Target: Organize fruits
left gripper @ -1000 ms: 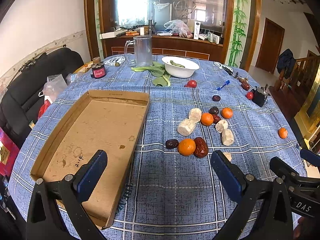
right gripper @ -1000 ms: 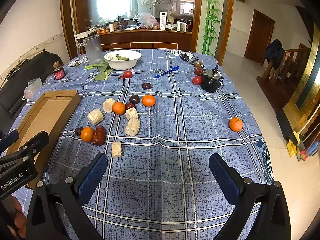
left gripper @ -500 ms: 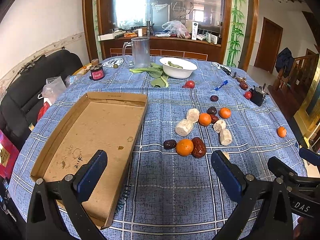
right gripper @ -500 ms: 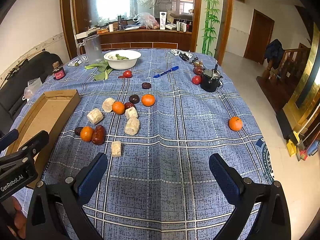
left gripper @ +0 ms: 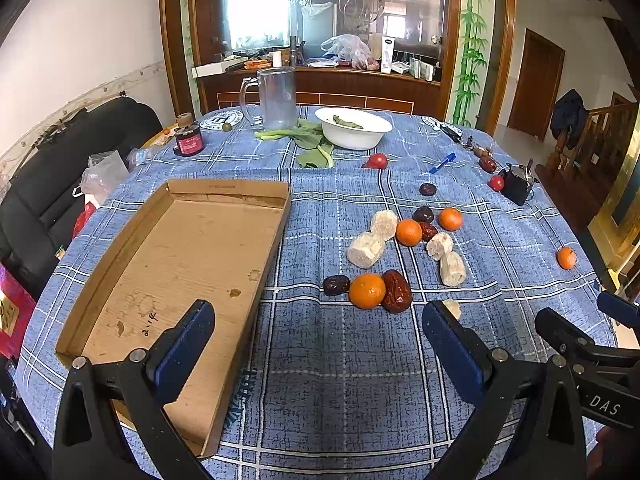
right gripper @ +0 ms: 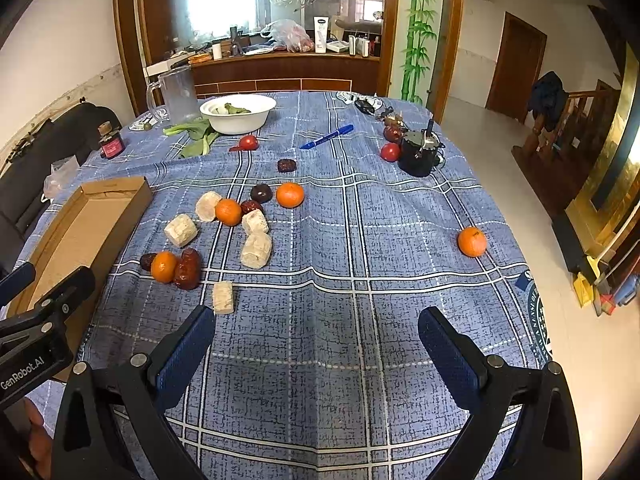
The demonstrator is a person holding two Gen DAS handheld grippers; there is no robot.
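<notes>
Worktop (left gripper: 344,376) under a blue plaid cloth fills both views. We see a shallow cardboard box (left gripper: 188,264) lying along its left edge, nothing inside it. At the far edge stand a clear plastic jug (left gripper: 276,98) and a white bowl (left gripper: 354,128), with green leaves (left gripper: 308,140) on the cloth just before them.

Our left tongs (left gripper: 318,346) hang spread wide and grip nothing, one finger over the box's near end and the other over bare cloth. Our right tongs (right gripper: 316,344) are likewise spread wide and hold nothing, above bare cloth near the worktop's near edge.

Fruit lies scattered in the middle of the worktop, right of the box. Nearest the left tongs, a tangerine (left gripper: 367,291) touches a red date (left gripper: 397,291) on one side and sits just beside a dark plum (left gripper: 336,285) on the other. Behind them pale peeled chunks (left gripper: 366,244) mix with two more tangerines (left gripper: 409,232) and dark fruit. One pale chunk (right gripper: 223,298) sits alone just ahead of the right tongs' left finger. A lone tangerine (right gripper: 472,241) rests well apart near the right edge. A blue pen (right gripper: 327,136) and a small red tomato (right gripper: 249,142) lie toward the far edge.
</notes>
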